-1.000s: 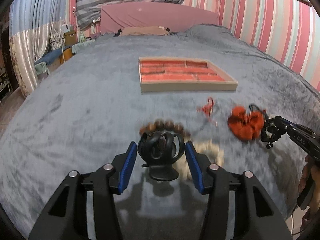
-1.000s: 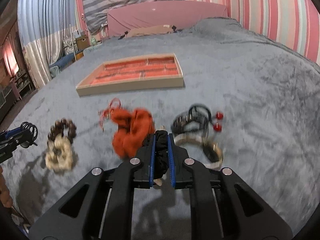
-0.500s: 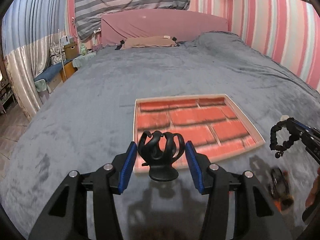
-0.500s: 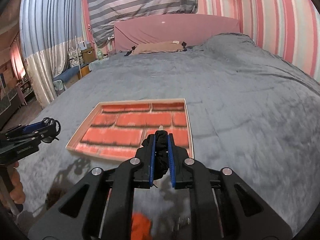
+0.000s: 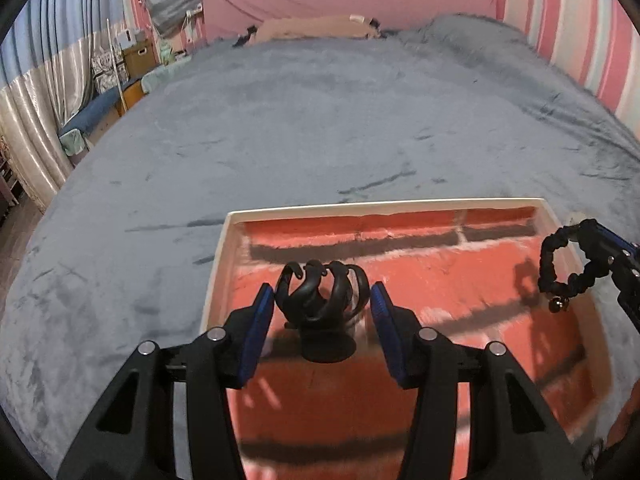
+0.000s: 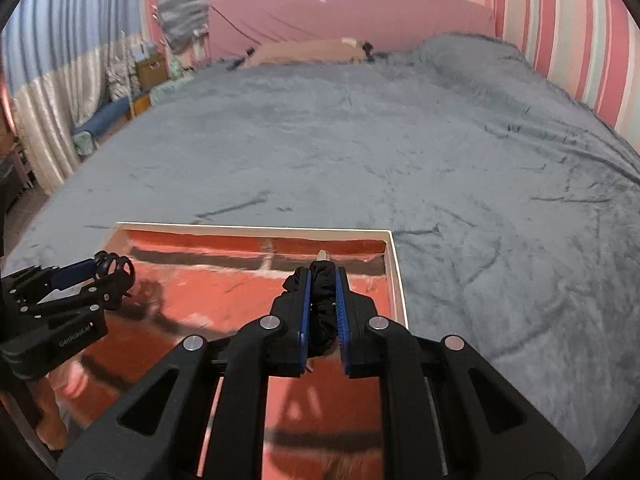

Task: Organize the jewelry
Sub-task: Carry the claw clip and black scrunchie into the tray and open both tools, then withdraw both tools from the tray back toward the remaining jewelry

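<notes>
Closer now, red-lined tray [image 5: 400,205] under tongs; black, seemingly fabric scrunchie [image 6: 323,300] pinched.

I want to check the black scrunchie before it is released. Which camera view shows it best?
The left wrist view: the black scrunchie hangs there as an open loop from the right gripper. The right wrist view shows only a bunched part pinched between the blue pads.

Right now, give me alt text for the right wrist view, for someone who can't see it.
The right claw is shut on a black scrunchie above the near right part of a shallow tray with a red brick-pattern lining, lying on a grey plush bedspread. At left, the left claw holds a black hair clip over the same tray.
</notes>
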